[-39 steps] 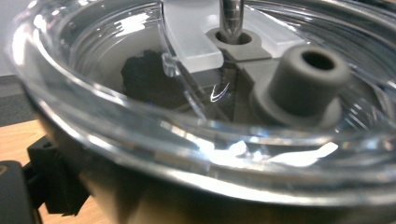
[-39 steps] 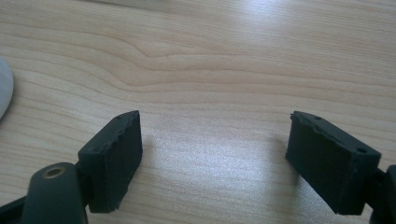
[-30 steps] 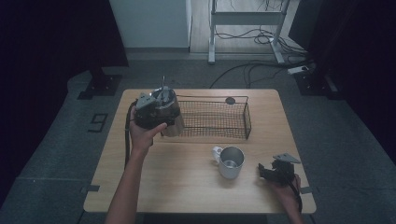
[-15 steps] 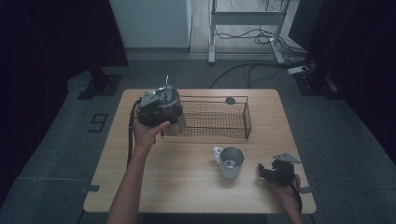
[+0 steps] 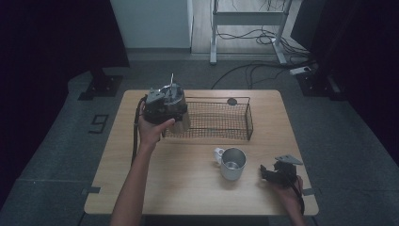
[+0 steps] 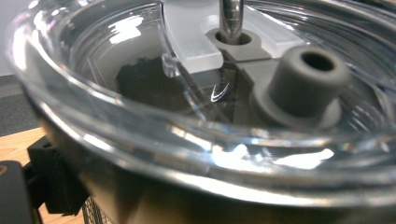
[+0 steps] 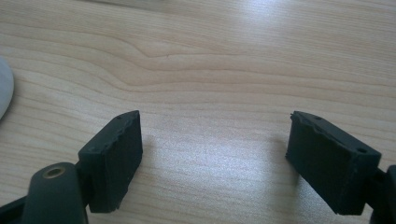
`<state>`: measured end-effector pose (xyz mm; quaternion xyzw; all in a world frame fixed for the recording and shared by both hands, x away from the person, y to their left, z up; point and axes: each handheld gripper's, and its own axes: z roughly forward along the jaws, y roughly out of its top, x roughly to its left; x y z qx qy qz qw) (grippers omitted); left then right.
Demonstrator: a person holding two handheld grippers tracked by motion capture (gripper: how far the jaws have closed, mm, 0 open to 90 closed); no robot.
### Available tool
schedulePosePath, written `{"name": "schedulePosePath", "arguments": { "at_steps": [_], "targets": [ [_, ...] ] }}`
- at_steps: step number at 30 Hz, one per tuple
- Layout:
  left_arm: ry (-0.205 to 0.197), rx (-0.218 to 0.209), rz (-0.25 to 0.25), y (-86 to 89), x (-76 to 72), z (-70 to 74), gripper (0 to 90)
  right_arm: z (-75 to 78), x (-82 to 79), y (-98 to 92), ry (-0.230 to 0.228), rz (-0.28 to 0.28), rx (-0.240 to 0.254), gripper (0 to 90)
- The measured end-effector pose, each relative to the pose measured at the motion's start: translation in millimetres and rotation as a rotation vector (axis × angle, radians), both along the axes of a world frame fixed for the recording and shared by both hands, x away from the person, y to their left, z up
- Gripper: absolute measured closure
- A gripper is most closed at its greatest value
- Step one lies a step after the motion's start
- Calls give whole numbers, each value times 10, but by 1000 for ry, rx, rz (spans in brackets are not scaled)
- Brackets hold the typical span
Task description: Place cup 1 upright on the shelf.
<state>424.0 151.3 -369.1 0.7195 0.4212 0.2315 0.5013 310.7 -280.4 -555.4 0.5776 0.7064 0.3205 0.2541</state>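
since the earlier frame, left gripper [image 5: 165, 106] carried the tumbler [image 5: 175, 110] slightly up over the basket's [image 5: 248, 123] left end, jaws clamped on it. its view showed a clear lid [image 6: 196, 93] with straw [image 6: 231, 16]. right gripper [image 7: 212, 158] rested on the table [image 5: 188, 183], jaws spread, empty.

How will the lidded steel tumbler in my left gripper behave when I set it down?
Smooth metal wall on the tumbler: may slip in the left gripper. Tall, with clear lid and straw on top: probably tippy. Looks rigid, likely not fragile.
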Motion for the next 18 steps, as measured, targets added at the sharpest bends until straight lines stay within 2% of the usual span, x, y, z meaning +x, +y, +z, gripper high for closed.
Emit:
{"name": "schedulePosePath", "arguments": {
  "at_steps": [10, 18],
  "targets": [
    [1, -8, -6, -56, 69, 5, 36, -1, 0, 0, -1, 0, 1, 181],
    [-1, 4, -6, -109, 152, 30, 36, -1, 1, 0, -2, 0, 1, 181]
  ]
}}
